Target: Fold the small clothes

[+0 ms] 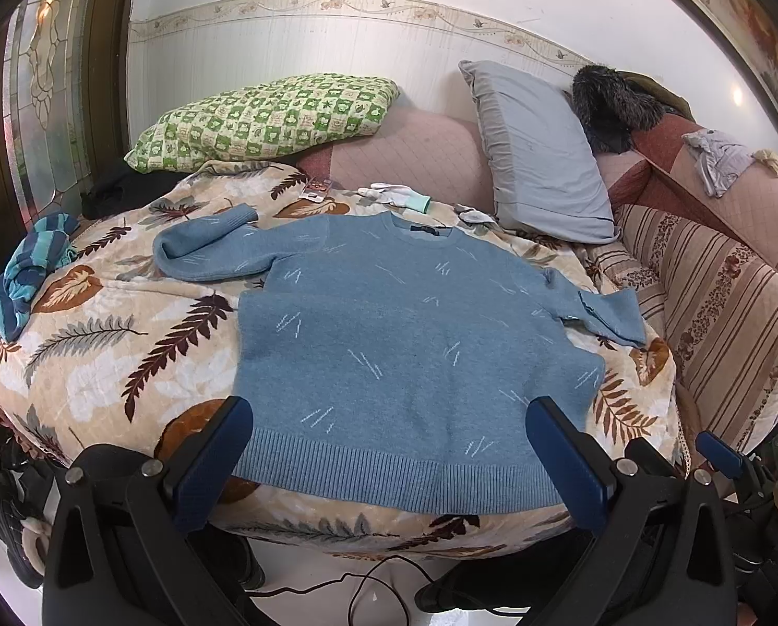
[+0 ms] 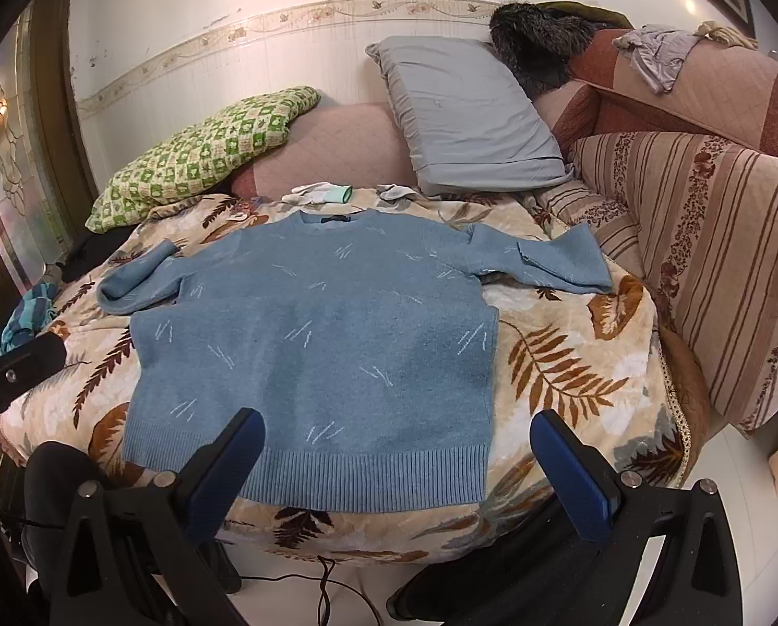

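A blue knit sweater [image 1: 409, 344] with pale dash marks lies flat, face up, on a leaf-patterned blanket [image 1: 102, 365], hem toward me. Its left sleeve [image 1: 201, 250] is bent back on itself; its right sleeve [image 1: 602, 313] lies out to the right. It also shows in the right wrist view [image 2: 315, 344]. My left gripper [image 1: 389, 417] is open and empty, hovering over the hem. My right gripper [image 2: 396, 430] is open and empty, over the hem's right half. The right gripper also shows at the left view's right edge [image 1: 722, 451].
A green checked pillow [image 1: 268, 115] and a grey pillow [image 1: 540, 156] lie behind the sweater. White gloves [image 1: 399, 193] lie near the collar. A striped blue cloth [image 1: 28, 271] sits at the left. A striped sofa [image 2: 712, 261] stands on the right. A cable [image 1: 378, 584] lies on the floor.
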A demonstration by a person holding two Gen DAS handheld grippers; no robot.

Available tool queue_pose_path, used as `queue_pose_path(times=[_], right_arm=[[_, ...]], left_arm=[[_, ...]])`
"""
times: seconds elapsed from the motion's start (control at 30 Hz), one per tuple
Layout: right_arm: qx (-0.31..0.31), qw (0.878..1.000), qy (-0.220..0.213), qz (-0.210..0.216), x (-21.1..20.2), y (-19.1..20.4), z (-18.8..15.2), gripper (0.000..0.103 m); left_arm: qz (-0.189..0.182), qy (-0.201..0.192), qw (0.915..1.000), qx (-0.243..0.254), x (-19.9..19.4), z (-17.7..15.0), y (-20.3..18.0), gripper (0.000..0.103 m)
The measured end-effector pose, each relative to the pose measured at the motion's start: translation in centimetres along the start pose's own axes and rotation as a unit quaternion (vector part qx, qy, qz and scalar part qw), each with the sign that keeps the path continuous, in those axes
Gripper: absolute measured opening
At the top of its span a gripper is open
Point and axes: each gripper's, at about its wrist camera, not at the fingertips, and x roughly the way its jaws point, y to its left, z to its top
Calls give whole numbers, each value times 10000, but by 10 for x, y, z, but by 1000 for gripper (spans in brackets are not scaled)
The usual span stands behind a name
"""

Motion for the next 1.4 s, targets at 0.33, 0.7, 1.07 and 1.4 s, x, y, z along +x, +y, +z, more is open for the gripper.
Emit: queue_pose_path(times=[0.33, 0.7, 1.07, 1.4], right_arm=[[2, 10000, 8, -3, 0, 0, 0, 103], [1123, 9887, 579, 805, 44, -60, 5, 103], [222, 9979, -34, -607, 164, -161, 95, 103], [-704, 9914, 640, -897, 330, -200, 145, 63]], left_arm=[[-16, -9, 10000, -26, 1, 0, 2, 103], [-44, 874, 9846, -1515, 69, 7, 95, 103], [358, 949, 9904, -938, 138, 56, 118, 103], [357, 1030, 9925, -557, 218, 93, 97, 103]])
